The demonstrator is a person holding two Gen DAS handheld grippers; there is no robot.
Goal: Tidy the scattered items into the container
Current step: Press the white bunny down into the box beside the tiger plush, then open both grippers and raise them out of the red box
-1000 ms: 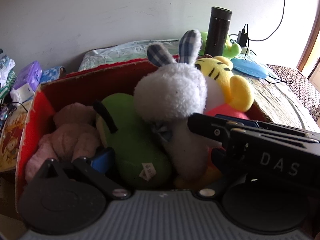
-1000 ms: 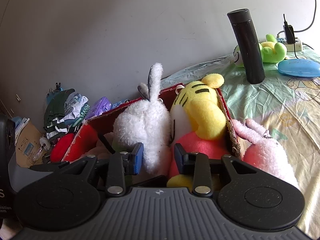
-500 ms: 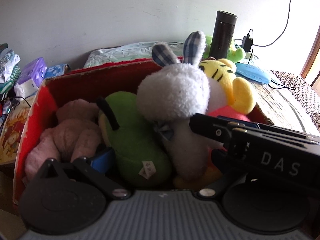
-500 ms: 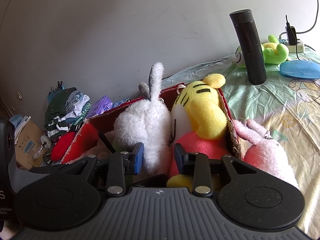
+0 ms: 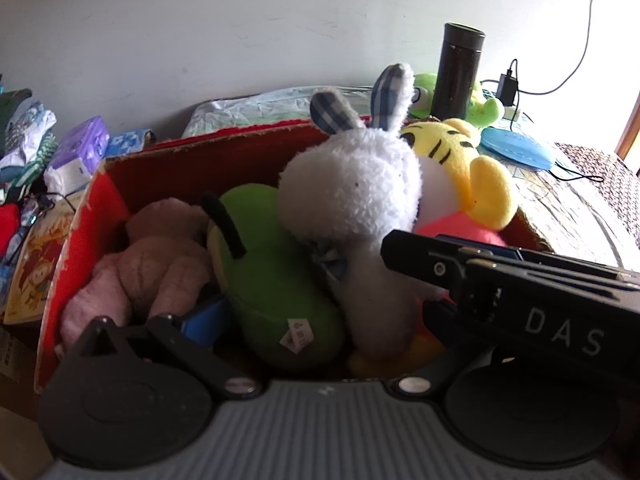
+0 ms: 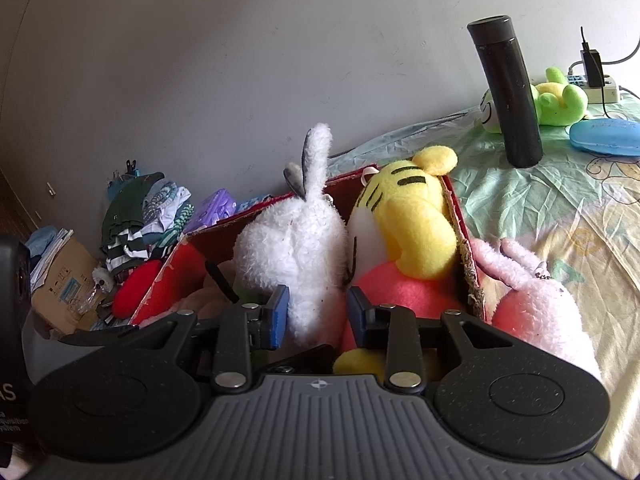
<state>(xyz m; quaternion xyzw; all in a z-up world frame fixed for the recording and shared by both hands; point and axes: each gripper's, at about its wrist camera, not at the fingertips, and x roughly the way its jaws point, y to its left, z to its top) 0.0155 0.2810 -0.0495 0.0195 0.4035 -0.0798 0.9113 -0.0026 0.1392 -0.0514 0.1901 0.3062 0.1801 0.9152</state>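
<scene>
Behind your left camera's view runs a pale wall, and below it the red cardboard box (image 5: 86,216) fills the middle. You can count four plush toys inside: one pink plush (image 5: 156,268) at the left, one green plush (image 5: 280,304), one white rabbit (image 5: 352,204) with two checked ears, and one yellow tiger (image 5: 476,176) at the far right. Your left gripper (image 5: 316,320) sits at the near edge over the green plush; one blue pad shows at the left, but the other finger is hidden behind the right tool's black body, so you cannot tell its state. Farther off stand one black flask (image 5: 458,72), one green frog toy (image 5: 486,104) and one blue case (image 5: 516,148).

From your right camera, the bedsheet (image 6: 560,208) spreads to the right. Your right gripper (image 6: 316,314) has the rabbit's (image 6: 292,252) body between its two blue pads — they look pressed into the fur. One more pink plush (image 6: 536,308) lies outside, against the box's (image 6: 460,220) right wall — still on the bed.
</scene>
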